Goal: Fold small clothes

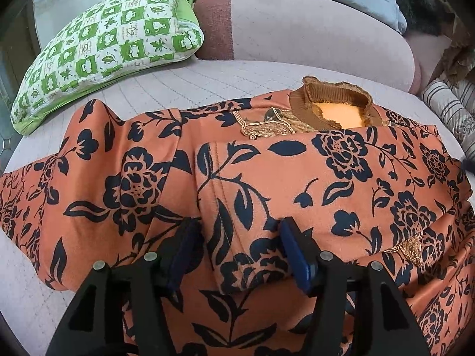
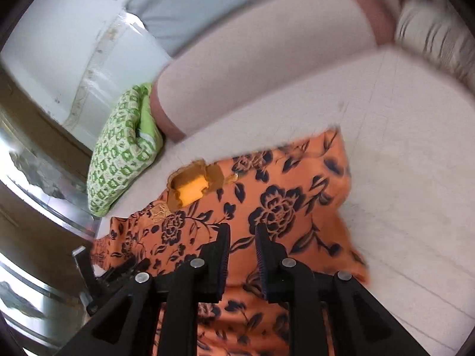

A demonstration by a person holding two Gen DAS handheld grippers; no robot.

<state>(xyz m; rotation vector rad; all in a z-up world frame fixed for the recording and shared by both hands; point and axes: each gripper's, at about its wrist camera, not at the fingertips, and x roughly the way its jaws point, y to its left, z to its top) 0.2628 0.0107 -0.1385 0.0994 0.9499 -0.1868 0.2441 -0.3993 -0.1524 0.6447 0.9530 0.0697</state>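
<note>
An orange garment with a dark blue flower print (image 1: 297, 178) lies spread on a pale quilted sofa seat (image 1: 207, 74). Its brown ribbed collar (image 1: 329, 101) is at the far side. One sleeve is folded across the body. My left gripper (image 1: 240, 228) is open just above the folded sleeve, its fingers either side of a fold. In the right wrist view the same garment (image 2: 282, 201) lies below my right gripper (image 2: 243, 231), which is open a little and holds nothing. This view is blurred. The left gripper's black frame (image 2: 89, 267) shows at the left.
A green and white patterned pillow (image 1: 104, 47) leans at the far left of the sofa. The pink sofa back (image 1: 311, 29) runs behind the garment. A striped cushion (image 1: 448, 109) sits at the far right. A metal-edged frame (image 2: 38, 207) stands left of the sofa.
</note>
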